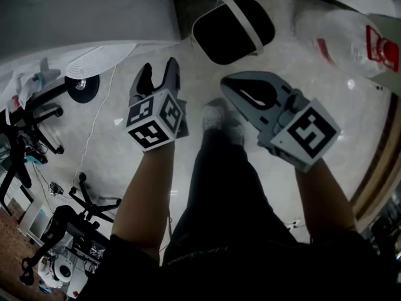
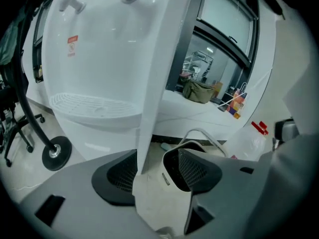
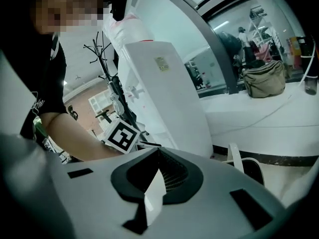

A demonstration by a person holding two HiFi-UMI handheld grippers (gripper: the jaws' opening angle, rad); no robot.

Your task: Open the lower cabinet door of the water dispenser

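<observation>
While the door looks shut, progress: no part of the opening is done that I can see; the lower cabinet door [image 2: 97, 141] under the drip tray [image 2: 92, 105] shows no gap, though its lower part hides behind a jaw
Left to do: reach the door's edge or handle, take hold and swing it out; I judge the whole task remains
Place of the task's thing: the water dispenser [image 2: 109, 49] stands near and straight ahead of the left gripper [image 1: 159, 68]; in the head view its white body fills the upper left corner
State of the left gripper: jaws well apart and gripping nothing; only the dispenser's front corner shows through the gap, untouched
State of the right gripper [image 1: 229, 83]: jaws drawn together at the tips, empty, held beside the left one and clear of the dispenser
Count of grippers: two
Count of dispensers: one, with one bottle [image 3: 127, 26] on top
Count of taps [image 2: 72, 3]: two
Count of drip trays: one
Count of the handled bin [image 1: 233, 29] on the floor: one
Count of the clear jug [image 1: 348, 33] on the floor: one
Count of doors open: none that shows
</observation>
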